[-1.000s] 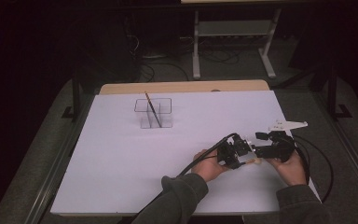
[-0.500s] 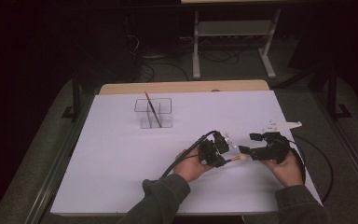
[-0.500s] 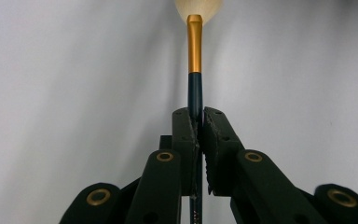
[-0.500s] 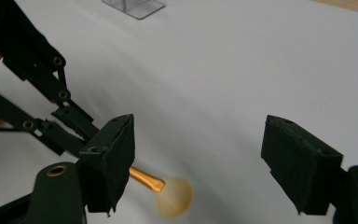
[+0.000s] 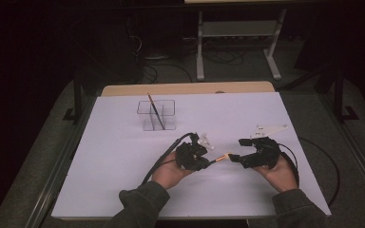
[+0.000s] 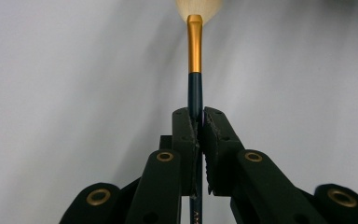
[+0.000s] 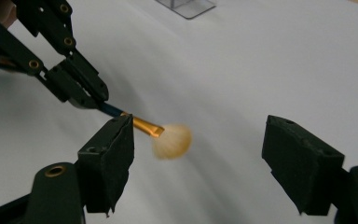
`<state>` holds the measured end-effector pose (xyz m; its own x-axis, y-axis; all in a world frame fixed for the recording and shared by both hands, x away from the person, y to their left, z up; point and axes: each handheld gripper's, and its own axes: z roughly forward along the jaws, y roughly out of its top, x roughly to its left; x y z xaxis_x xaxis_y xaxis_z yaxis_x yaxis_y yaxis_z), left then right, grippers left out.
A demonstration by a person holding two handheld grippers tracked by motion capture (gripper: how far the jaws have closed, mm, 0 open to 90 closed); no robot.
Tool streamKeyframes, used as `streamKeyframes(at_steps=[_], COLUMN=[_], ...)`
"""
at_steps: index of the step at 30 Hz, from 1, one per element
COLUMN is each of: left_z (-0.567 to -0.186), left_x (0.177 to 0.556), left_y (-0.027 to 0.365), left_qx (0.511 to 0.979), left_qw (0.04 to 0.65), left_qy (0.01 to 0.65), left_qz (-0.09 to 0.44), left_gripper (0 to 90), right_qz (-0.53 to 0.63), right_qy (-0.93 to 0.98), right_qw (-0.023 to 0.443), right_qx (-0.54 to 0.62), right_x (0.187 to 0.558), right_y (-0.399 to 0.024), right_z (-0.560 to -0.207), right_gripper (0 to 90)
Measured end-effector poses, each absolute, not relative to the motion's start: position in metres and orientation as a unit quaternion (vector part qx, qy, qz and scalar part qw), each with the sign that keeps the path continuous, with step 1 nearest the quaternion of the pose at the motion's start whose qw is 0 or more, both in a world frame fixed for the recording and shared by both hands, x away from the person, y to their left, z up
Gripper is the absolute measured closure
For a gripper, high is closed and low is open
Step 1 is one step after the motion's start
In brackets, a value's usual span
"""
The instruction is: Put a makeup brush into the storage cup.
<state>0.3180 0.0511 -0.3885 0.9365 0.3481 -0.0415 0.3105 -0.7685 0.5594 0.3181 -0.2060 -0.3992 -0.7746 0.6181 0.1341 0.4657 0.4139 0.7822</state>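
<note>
Makeup brush (image 6: 195,70) sits clamped by its dark handle in the left gripper (image 5: 204,159), whose jaws press together on it, bristles pointing toward the right gripper (image 5: 236,149). That one's jaws stand wide apart, apparently just freed. Both hover near the counter's (image 5: 123,156) front edge; a clear organizer (image 5: 157,115) waits toward the back.

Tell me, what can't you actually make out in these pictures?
- Brush handle's lower end: left gripper view, hidden between the left gripper jaws and cut by the bottom edge.
- Brush bristles: right gripper view, blurred.
- Clear holder with a stick: high view, too small to tell what the stick is.
- Right gripper: the outer jaw is cut by the right edge.
</note>
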Motion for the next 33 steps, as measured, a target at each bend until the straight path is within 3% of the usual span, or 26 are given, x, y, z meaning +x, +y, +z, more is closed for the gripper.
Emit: streamKeyframes(at_steps=[24, 33], left_z=[-0.376, -0.369], left_x=[0.304, 0.299], left_y=[0.141, 0.154], left_qx=[0.903, 0.898], left_qw=[0.368, 0.383], left_qy=[0.213, 0.206], left_qz=[0.056, 0.065], left_gripper=[83.5, 83.6], right_qz=[0.425, 0.423], right_qy=[0.862, 0.871], right_qw=[0.023, 0.005], right_qx=[0.274, 0.250], right_x=[0.328, 0.332], right_y=[-0.141, -0.119], right_z=[-0.389, -0.369], right_gripper=[23.8, 23.1])
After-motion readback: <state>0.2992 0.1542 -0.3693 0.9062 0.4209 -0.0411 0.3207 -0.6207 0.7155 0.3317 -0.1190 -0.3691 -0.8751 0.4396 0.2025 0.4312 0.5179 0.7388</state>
